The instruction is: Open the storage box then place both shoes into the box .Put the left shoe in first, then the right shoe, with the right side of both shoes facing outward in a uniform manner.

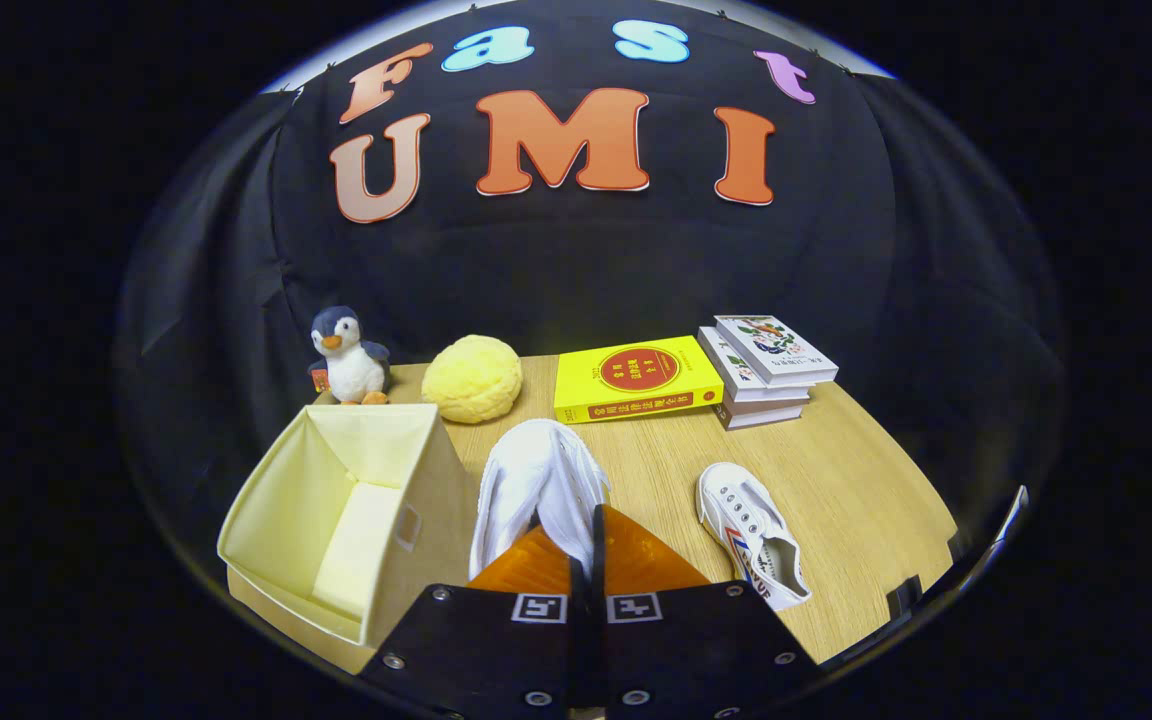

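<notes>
1. Shoes first, in the gripper view: one white shoe is raised off the wooden table, pinched between the two fingers, which press together on its near end. That end is hidden behind the fingers, so the exact grip spot cannot be made out.
2. The gripper holds this shoe just beside the right wall of the storage box, which stands open on the table with its pale inside showing. The box's near corner is cut off from sight.
3. A second white shoe lies flat on the table to the right of the fingers, apart from them, with red and blue stripes on its side. Lettering near its heel is too small to read surely.
4. Beyond the fingers sit a penguin plush, a round yellow cushion, a yellow book with a red round emblem, and a stack of white books. Their printing is too small to make out.
</notes>
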A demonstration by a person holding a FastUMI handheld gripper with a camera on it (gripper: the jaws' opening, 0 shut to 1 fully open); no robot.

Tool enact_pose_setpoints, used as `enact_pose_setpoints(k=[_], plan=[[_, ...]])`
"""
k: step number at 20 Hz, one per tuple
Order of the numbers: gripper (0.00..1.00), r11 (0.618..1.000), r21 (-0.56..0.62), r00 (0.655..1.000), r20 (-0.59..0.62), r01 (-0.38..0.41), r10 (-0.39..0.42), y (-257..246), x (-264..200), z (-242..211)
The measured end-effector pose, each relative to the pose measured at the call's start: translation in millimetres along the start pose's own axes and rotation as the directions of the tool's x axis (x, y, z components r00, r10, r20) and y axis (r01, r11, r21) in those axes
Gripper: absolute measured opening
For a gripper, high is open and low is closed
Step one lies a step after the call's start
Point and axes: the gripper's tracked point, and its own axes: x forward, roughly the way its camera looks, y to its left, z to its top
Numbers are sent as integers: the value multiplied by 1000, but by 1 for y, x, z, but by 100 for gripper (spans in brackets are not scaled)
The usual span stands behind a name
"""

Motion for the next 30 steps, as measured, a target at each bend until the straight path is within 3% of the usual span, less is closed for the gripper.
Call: enact_pose_setpoints(k=[9, 17, 30], plan=[[0, 996, 70, 997, 42, -63, 60, 81, -35, 48], [0, 978, 141, 988, -17, -152, 156, 182, -20, 32], [0, 983, 170, 981, -164, -75, 103, 227, 39, -34]])
